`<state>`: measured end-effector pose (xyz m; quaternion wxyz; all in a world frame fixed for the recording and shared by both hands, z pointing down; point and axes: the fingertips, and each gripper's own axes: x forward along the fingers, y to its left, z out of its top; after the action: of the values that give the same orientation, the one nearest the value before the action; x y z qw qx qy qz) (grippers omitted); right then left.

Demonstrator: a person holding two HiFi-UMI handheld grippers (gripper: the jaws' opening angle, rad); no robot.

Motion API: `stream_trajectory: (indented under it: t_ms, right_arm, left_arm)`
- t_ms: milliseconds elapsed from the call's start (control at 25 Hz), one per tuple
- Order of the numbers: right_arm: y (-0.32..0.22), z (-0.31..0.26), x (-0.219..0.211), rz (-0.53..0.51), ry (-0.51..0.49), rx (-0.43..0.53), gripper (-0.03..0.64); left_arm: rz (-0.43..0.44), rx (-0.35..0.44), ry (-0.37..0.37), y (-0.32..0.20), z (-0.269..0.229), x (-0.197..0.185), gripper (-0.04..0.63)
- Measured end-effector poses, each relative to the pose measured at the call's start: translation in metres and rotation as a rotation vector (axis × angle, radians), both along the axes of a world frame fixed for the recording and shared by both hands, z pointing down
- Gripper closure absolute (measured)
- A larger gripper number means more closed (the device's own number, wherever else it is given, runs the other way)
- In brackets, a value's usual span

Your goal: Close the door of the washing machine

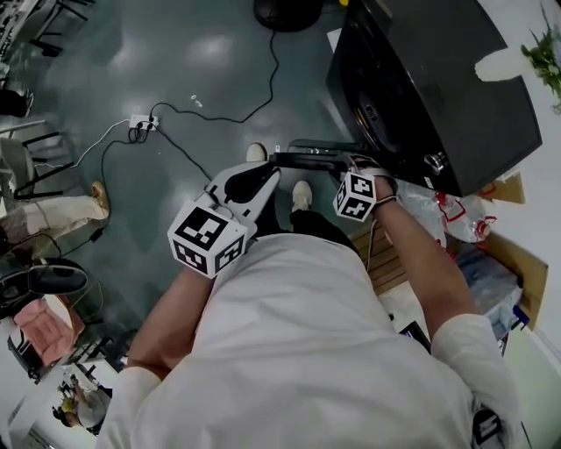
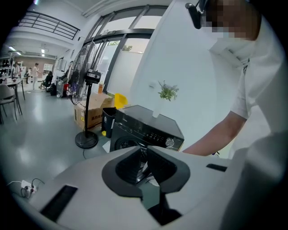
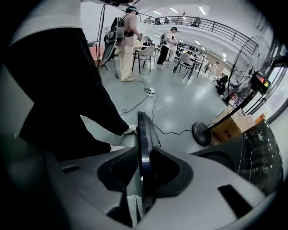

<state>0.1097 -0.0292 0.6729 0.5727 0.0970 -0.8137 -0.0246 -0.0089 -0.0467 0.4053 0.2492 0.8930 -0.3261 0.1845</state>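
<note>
The black washing machine (image 1: pixel 438 79) stands at the upper right, and its round door (image 1: pixel 307 160) swings out toward me, edge-on. My right gripper (image 1: pixel 351 167) points steeply down onto the door's rim. In the right gripper view the dark rim (image 3: pixel 143 130) runs straight between the jaws of that gripper (image 3: pixel 143 157), and both pads lie against it. My left gripper (image 1: pixel 272 171) hovers just left of the door, touching nothing. In the left gripper view its jaws (image 2: pixel 145 155) are shut and empty, aimed at the machine's front (image 2: pixel 144 130).
A fan stand (image 1: pixel 285 10) sits on the floor behind the machine. A power strip (image 1: pixel 143 123) with black cables lies at the left. Plastic bags (image 1: pixel 447 210) and cardboard boxes (image 1: pixel 517 263) crowd the machine's right side. My shoes (image 1: pixel 301 195) are below the door.
</note>
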Motion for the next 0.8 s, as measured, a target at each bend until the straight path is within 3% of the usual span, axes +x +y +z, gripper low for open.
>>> stream_trajectory:
  t_ms: [800]
  right_arm:
    - [-0.094,0.0,0.018,0.33,0.041,0.059,0.508]
  left_arm:
    - [0.195,0.01,0.019,-0.082,0.003,-0.019,0.543]
